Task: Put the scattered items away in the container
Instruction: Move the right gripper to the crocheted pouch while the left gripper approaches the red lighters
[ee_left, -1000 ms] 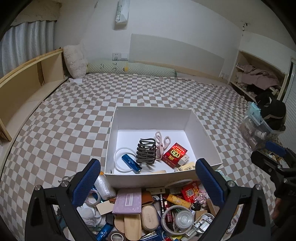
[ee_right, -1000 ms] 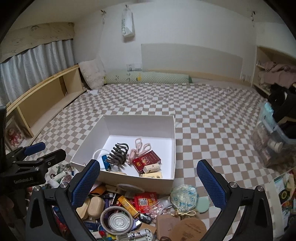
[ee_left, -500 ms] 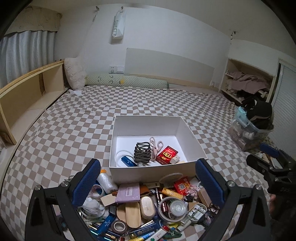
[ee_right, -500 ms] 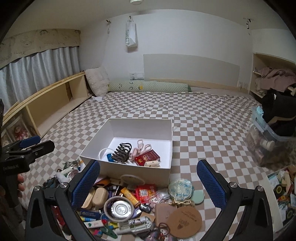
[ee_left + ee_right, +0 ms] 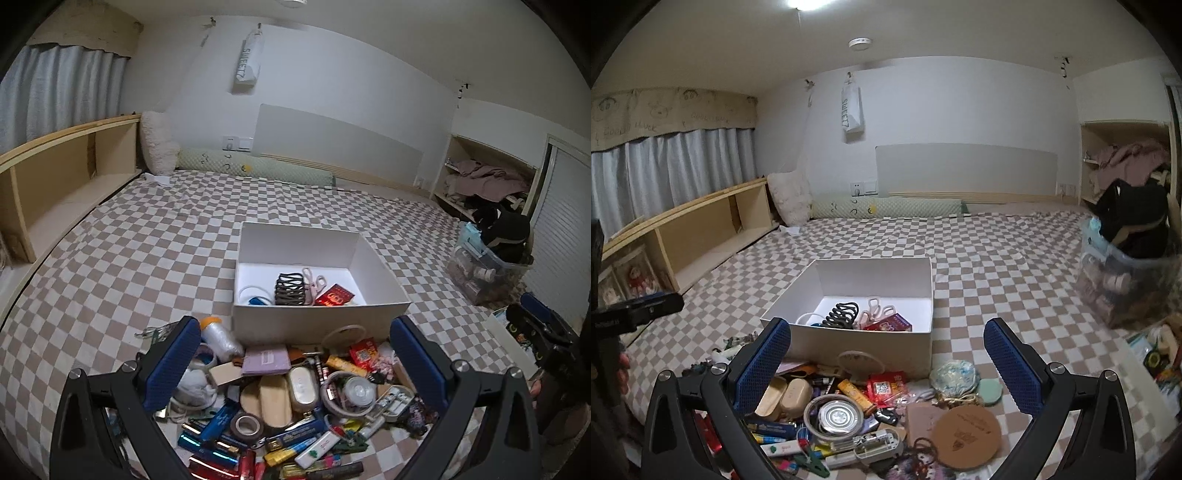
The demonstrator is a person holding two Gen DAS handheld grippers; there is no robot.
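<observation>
A white box stands on the checkered bed, holding a black hair claw, pink scissors, a red packet and a blue item. A heap of small items lies in front of it: a tape roll, a purple card, wooden pieces, lighters, a round cork coaster. My left gripper hangs open above the heap, empty. My right gripper is open too, above the heap's right side.
Wooden shelving runs along the left edge of the bed. A clear plastic bin with clothes sits at the right. Pillows and a green bolster lie against the far wall. Wide checkered bedding lies beyond the box.
Both grippers have drawn back and up from the box, which now looks smaller and farther. More of the heap shows in front of it. Both stay open and empty.
</observation>
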